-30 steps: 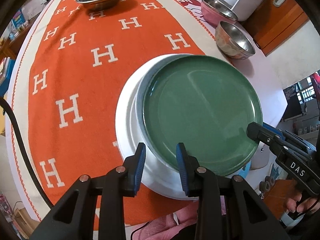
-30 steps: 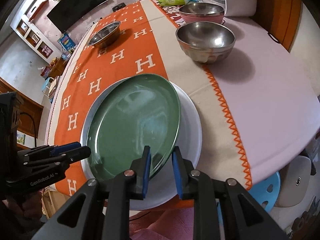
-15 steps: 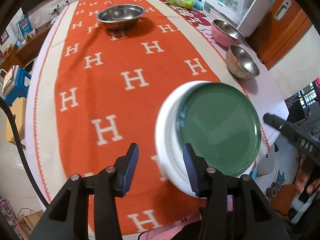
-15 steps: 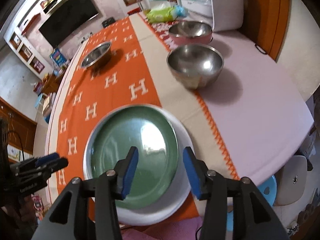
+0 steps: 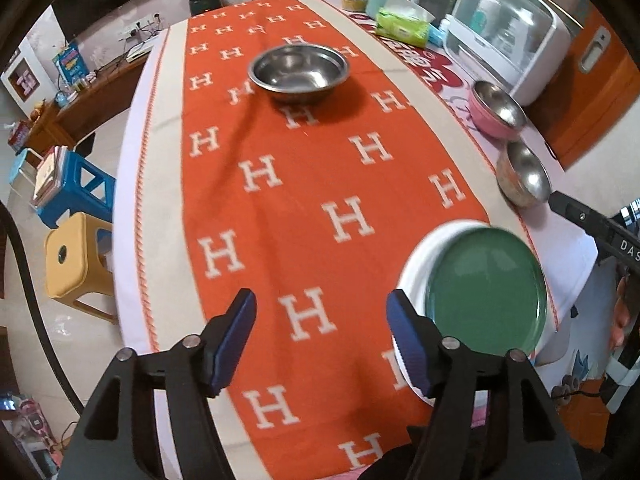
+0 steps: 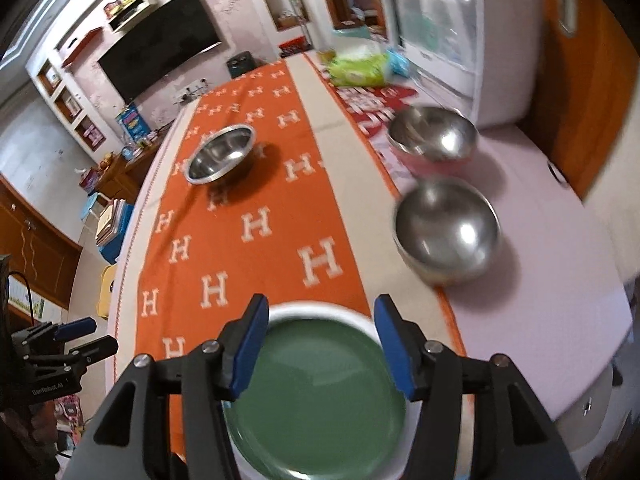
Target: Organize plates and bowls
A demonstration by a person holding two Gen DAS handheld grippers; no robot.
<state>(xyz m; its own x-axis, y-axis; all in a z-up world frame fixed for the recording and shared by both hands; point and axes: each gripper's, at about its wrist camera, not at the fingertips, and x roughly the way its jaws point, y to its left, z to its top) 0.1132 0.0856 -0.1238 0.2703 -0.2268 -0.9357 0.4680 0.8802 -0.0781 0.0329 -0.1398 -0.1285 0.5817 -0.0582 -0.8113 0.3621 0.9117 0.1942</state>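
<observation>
A green plate [image 5: 486, 288] lies stacked on a white plate [image 5: 416, 256] near the table's front edge; both show in the right wrist view, green [image 6: 316, 384] on white [image 6: 316, 312]. My left gripper [image 5: 320, 336] is open and empty above the orange cloth, left of the plates. My right gripper [image 6: 318, 344] is open and empty above the stack. A wide steel bowl [image 5: 298, 70] sits far on the cloth. A steel bowl [image 6: 446, 230] and a pink-sided steel bowl [image 6: 434, 138] stand to the right.
An orange runner with white H letters [image 5: 304, 184] covers the table's middle. A white appliance [image 5: 508, 32] and a green wipes pack [image 5: 402, 24] stand at the far right. Blue and yellow stools [image 5: 76, 240] stand left of the table.
Both grippers have opened wider and pulled up and back from the plate stack. The left gripper has shifted left over the cloth. The plates stay stacked on the table.
</observation>
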